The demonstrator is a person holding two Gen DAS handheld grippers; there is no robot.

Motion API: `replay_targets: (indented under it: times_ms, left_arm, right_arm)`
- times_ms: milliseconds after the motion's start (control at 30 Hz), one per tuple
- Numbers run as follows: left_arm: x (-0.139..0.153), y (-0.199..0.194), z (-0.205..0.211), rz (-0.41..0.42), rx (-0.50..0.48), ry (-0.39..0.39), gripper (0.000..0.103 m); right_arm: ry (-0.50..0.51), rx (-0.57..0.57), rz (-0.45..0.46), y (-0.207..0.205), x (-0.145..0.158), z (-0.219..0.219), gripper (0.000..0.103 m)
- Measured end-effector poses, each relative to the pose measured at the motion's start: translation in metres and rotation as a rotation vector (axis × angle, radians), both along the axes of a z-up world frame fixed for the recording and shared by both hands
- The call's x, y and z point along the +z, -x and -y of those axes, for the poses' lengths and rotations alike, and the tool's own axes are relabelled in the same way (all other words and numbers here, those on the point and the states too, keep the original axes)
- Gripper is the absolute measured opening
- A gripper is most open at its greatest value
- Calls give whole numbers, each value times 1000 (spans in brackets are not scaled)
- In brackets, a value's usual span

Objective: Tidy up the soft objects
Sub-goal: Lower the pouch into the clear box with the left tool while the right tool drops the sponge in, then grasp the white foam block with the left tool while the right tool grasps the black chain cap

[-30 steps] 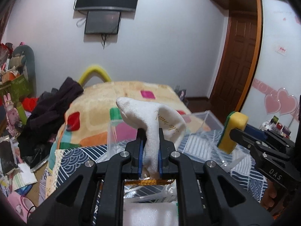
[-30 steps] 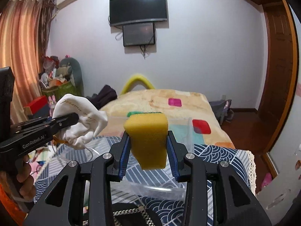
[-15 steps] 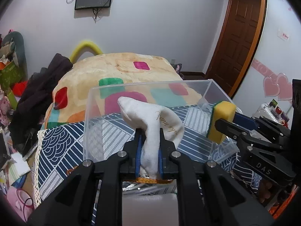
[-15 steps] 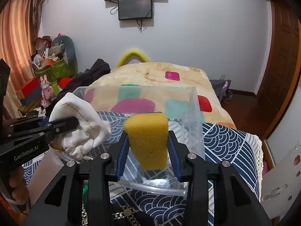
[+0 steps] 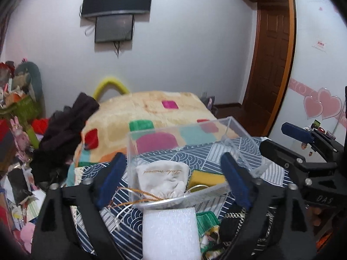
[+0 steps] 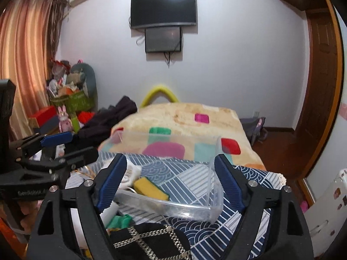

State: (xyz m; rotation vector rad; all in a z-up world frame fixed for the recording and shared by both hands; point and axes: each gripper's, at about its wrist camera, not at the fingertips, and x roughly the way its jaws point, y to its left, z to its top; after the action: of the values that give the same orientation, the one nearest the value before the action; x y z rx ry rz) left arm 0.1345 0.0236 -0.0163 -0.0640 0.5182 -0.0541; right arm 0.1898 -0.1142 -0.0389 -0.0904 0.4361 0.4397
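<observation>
A clear plastic box (image 5: 236, 130) stands on the blue patterned cloth. Inside it lie a white drawstring pouch (image 5: 164, 179) and a yellow sponge (image 5: 206, 178); in the right wrist view the box (image 6: 216, 186) holds the sponge (image 6: 149, 188), with the pouch (image 6: 132, 172) partly hidden by a finger. My left gripper (image 5: 173, 179) is open and empty in front of the box. My right gripper (image 6: 169, 182) is open and empty, its jaws wide on either side of the box. Each gripper shows in the other's view, the right (image 5: 297, 138) and the left (image 6: 58, 140).
A white foam block (image 5: 171, 231), a green item (image 5: 206, 221) and a black piece with a metal chain (image 6: 149, 240) lie on the cloth in front of the box. A blanket-covered bed (image 5: 151, 112) lies behind. Clutter and dark clothes (image 5: 65, 130) fill the left.
Both grippers opened. The pouch left my left gripper and the sponge left my right gripper; both now lie inside the clear box. Both grippers drew back a little.
</observation>
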Motion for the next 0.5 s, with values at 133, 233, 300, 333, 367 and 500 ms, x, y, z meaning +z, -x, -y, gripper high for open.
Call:
replay_targets:
  times_ms: [133, 233, 300, 333, 367, 500]
  left_arm:
    - [4, 24, -2, 36, 25, -11, 102]
    - [-4, 36, -5, 21, 38, 3, 102]
    - [-12, 40, -7, -6, 38, 15, 102]
    - [-17, 42, -7, -20, 39, 14, 102]
    - [-22, 43, -7, -29, 44, 13, 102]
    - [-47, 47, -9, -83, 52, 36, 102]
  right_arm:
    - [-26, 8, 20, 16, 6, 1, 84]
    - [-35, 14, 24, 27, 2, 1, 86]
    - [-33, 20, 14, 32, -3, 0, 87]
    - [-33, 21, 8, 33, -6, -1, 87]
    - [-28, 23, 0, 35, -11, -2, 87]
    - [8, 20, -42, 40, -32, -7, 87]
